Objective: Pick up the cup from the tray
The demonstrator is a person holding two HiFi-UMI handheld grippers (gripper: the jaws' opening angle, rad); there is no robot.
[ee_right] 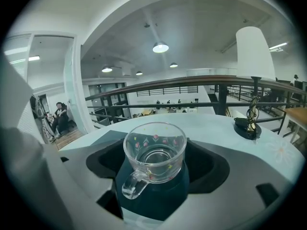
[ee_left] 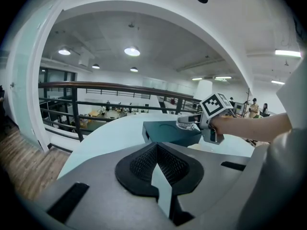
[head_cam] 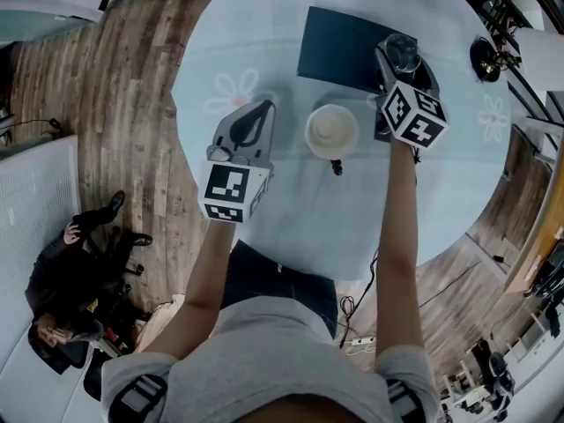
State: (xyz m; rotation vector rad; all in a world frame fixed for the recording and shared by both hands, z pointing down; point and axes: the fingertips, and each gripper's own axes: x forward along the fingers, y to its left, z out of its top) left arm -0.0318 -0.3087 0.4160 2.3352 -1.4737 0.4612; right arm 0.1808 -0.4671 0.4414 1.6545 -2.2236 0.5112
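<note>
Over tray (head_cam: 339, 47) | right gripper (ee_right: 156, 150) wide open around cup (ee_right: 154, 158) | left gripper (ee_left: 157, 150) closed, empty

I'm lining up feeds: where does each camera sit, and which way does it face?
Head view: on the person's head, looking steeply down at the table; both forearms, left tongs and right tongs show.
Left gripper view: on the left tongs, facing across the table; shut tongs and right hand show.
Right gripper view: on the right tongs, facing the cup between them.
All share the tray.
</note>
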